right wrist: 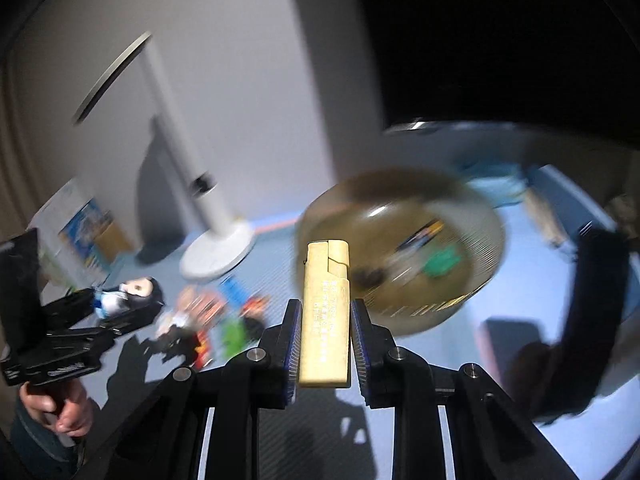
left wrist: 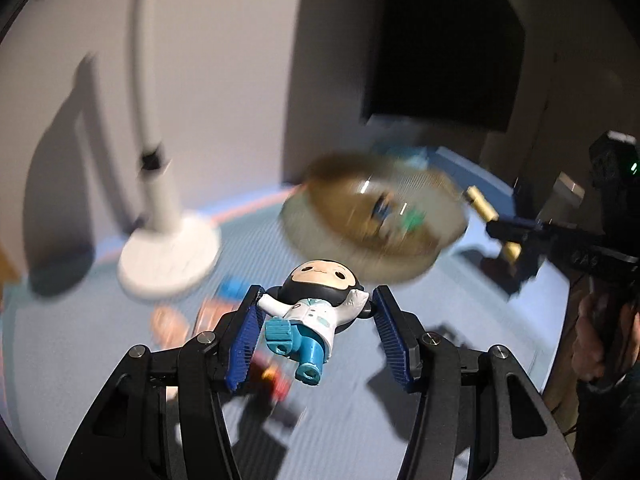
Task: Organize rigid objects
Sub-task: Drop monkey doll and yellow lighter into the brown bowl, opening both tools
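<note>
A toy figure (left wrist: 310, 316) with black hair, a white coat and teal legs hangs in my left gripper (left wrist: 319, 294), whose blue pads are shut on its outstretched arms. My right gripper (right wrist: 326, 304) is shut on a cream-yellow lighter (right wrist: 325, 320) that stands upright between its pads. Both are held above the blue mat, in front of a round brownish see-through bowl (left wrist: 320, 240) (right wrist: 420, 312) with a few small items inside. The right gripper with the lighter (left wrist: 482, 208) shows at the right of the left wrist view. The left gripper with the figure (right wrist: 132, 292) shows at the left of the right wrist view.
A white lamp base (left wrist: 168, 256) (right wrist: 218, 252) stands on the mat left of the bowl. Several small toys (right wrist: 208, 316) lie loose below the grippers. A printed box (right wrist: 76, 224) sits far left, a black strap (right wrist: 592, 300) at the right. A person's hand (right wrist: 60, 408) holds the left gripper.
</note>
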The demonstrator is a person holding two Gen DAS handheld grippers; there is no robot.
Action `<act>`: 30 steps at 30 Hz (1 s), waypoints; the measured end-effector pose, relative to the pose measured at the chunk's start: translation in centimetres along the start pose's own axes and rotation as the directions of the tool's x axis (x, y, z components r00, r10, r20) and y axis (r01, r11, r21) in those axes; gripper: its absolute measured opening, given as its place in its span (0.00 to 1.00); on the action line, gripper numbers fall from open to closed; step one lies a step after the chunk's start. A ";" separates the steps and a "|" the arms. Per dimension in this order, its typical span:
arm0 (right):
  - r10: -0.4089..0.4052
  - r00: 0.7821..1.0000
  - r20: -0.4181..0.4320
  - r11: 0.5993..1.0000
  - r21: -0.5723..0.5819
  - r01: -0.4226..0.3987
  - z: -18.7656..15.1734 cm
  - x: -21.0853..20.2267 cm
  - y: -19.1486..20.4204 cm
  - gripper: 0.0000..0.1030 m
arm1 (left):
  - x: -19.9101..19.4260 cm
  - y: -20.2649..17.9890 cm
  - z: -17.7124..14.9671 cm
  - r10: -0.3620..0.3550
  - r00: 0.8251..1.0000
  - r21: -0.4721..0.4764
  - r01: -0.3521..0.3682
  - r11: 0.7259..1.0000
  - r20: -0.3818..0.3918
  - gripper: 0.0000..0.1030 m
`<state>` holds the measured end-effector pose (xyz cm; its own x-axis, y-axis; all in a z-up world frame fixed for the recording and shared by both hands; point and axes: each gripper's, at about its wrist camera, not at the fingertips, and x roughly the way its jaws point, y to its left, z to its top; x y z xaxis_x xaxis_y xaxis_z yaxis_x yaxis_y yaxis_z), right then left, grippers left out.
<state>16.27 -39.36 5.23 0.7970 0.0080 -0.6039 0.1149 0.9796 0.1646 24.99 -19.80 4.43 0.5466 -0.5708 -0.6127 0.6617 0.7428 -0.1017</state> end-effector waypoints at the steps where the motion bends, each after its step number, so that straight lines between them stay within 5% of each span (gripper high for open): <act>1: -0.020 1.000 0.008 1.000 0.012 0.019 1.0 -0.1 -0.8 0.23 | 0.4 -0.6 1.2 -0.013 1.000 0.011 0.013 1.000 0.015 0.51; 7: -0.115 0.991 -0.069 0.993 0.021 0.116 4.5 2.6 -3.7 0.23 | 7.1 -3.7 6.7 -0.083 0.997 0.025 0.083 0.996 -0.004 0.51; 18: -0.172 0.940 -0.296 0.985 -0.069 0.158 2.9 8.8 -5.7 0.22 | 15.4 -5.9 4.9 -0.104 0.982 0.010 0.107 0.994 -0.160 0.51; 23: -0.155 0.937 -0.315 0.987 -0.012 0.159 3.2 9.6 -6.2 0.25 | 15.4 -6.0 5.2 -0.103 0.980 0.025 0.108 0.994 -0.169 0.54; 24: -0.151 0.939 -0.309 0.987 0.006 0.160 3.5 9.6 -6.6 0.28 | 14.9 -5.8 5.3 -0.090 0.983 0.026 0.095 0.995 -0.158 0.69; 25: -0.150 0.944 -0.293 0.986 0.028 0.166 3.6 9.1 -6.9 0.33 | 14.3 -5.5 5.5 -0.077 0.987 0.022 0.081 0.996 -0.139 0.78; 28: -0.149 0.968 -0.201 0.984 0.071 0.166 3.8 6.2 -7.1 0.55 | 10.1 -3.7 5.9 -0.065 0.998 -0.025 0.064 0.998 -0.028 0.78; 30: -0.142 0.980 -0.142 0.985 0.078 0.154 3.8 4.5 -6.7 0.59 | 6.7 -2.0 5.8 -0.052 0.998 -0.074 0.055 0.996 0.046 0.80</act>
<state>21.31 -46.68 4.34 0.6806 -0.1031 -0.7254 0.2821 0.9506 0.1296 30.30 -27.14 5.05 0.5346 -0.6238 -0.5701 0.6512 0.7341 -0.1926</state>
